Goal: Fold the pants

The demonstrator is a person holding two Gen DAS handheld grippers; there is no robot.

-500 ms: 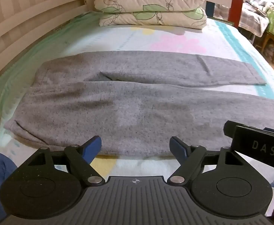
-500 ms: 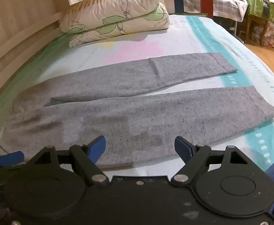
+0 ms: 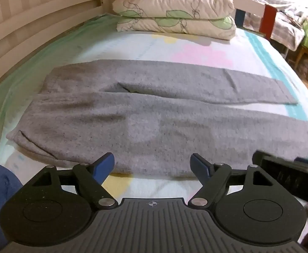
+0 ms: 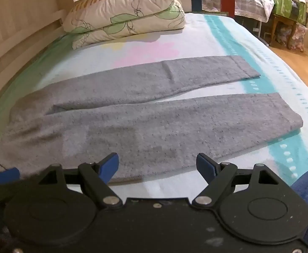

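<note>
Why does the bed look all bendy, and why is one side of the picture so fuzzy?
Both wrist views use a fisheye lens, so the bed and its wooden rail curve. In the left wrist view the grey pants look soft, and the right claw at the edge is smeared with blur. In the right wrist view the pants look a bit sharper, and the pillows cast a shadow.

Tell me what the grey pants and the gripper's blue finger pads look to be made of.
Grey pants: likely a soft fleece or sweatshirt knit, matte, heathered with dark flecks and a fuzzy nap. Blue pads on the right gripper: probably rubber or soft plastic, smooth and dull, on black hard-plastic arms.
</note>
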